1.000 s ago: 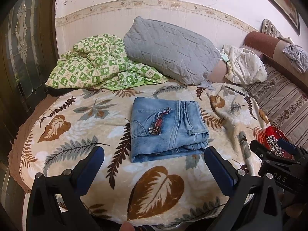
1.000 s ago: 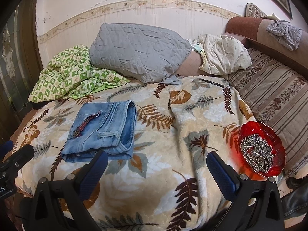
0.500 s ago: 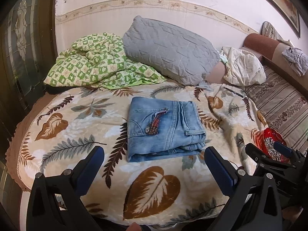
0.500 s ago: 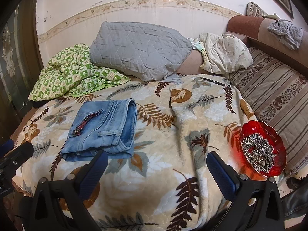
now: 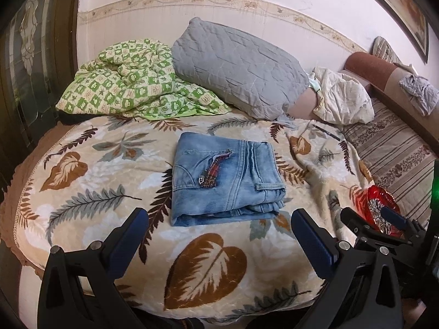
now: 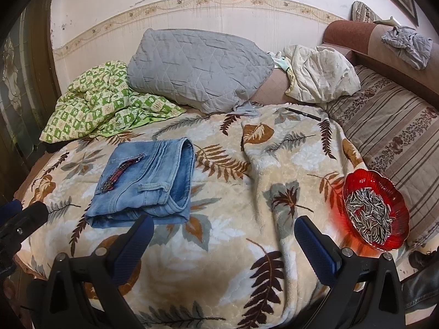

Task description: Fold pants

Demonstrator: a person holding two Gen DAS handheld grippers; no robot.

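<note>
Both the left gripper (image 5: pixel 219 230) and right gripper (image 6: pixel 223 233) hang spread wide and empty above the leaf-print blanket (image 5: pixel 82 186). The folded jeans (image 5: pixel 223 182) lie mid-blanket, a red seed bowl (image 6: pixel 376 209) well apart.

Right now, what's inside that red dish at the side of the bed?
The red dish holds a heap of striped grey-and-white seeds, seemingly sunflower seeds, covering most of its bottom. Whatever may lie beneath the heap is hidden. In the left view the right gripper blocks part of the dish.
</note>
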